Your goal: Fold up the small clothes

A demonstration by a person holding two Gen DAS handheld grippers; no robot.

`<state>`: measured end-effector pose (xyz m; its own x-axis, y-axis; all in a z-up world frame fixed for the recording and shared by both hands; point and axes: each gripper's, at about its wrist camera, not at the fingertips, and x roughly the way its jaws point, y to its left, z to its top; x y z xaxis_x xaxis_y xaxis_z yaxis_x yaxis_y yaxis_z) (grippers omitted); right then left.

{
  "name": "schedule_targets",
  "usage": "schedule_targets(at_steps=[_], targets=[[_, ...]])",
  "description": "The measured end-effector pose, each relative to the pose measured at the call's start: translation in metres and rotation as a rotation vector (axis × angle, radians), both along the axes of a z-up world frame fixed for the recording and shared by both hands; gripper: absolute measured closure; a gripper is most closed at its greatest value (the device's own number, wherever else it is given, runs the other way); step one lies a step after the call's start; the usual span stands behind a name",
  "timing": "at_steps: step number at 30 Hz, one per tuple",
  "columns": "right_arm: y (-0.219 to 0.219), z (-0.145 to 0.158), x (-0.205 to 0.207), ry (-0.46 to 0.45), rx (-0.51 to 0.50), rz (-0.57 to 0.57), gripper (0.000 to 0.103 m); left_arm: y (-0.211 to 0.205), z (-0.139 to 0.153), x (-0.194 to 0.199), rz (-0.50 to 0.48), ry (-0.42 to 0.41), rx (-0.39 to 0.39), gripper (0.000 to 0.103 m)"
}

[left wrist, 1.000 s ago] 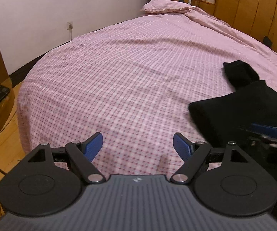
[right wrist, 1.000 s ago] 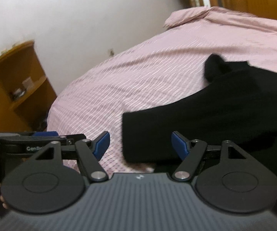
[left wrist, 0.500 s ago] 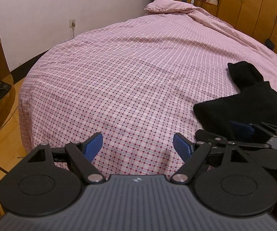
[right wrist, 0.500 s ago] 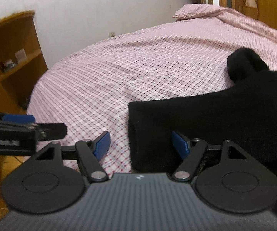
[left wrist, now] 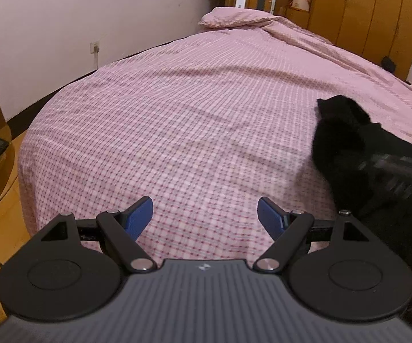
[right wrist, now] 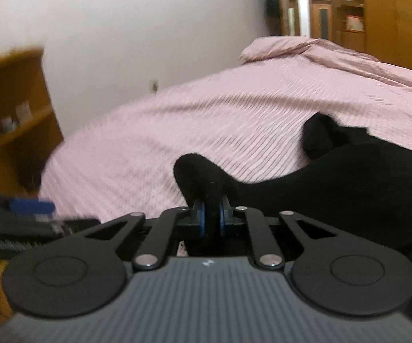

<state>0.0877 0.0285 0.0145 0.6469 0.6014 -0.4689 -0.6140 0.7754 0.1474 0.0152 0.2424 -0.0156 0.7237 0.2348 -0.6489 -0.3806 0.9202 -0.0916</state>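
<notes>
Fold barely begun, by our reading: right tongs [right wrist: 211, 219] are clenched on a lifted corner of the black garment [right wrist: 348, 183], which lies on the pink checked bed [left wrist: 177, 131]. Left tongs [left wrist: 205, 216] hang released over bare sheet, just beside the cloth. We judge every crease is yet to make

Left claw [left wrist: 205, 219] wide apart over checked bedspread [left wrist: 177, 131], black garment [left wrist: 346, 143] rightward.

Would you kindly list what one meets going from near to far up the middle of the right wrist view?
Right tool shut on the black knitted garment → pink checked bed cover → pink pillow → wooden doors.
</notes>
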Motion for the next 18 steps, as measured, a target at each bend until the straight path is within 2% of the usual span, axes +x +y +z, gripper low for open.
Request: schedule_targets(at_steps=[6, 11, 18], targets=[[-0.059, 0.035, 0.009, -0.005, 0.143, -0.116, 0.091, -0.015, 0.007, 0.009, -0.052, -0.028, -0.015, 0.019], [-0.107, 0.052, 0.013, -0.036, 0.211, -0.23, 0.091, -0.031, 0.012, 0.018, -0.097, -0.05, -0.022, 0.019], [-0.169, 0.05, 0.02, -0.047, 0.261, -0.411, 0.091, -0.052, 0.015, 0.04, -0.155, -0.066, -0.033, 0.019]])
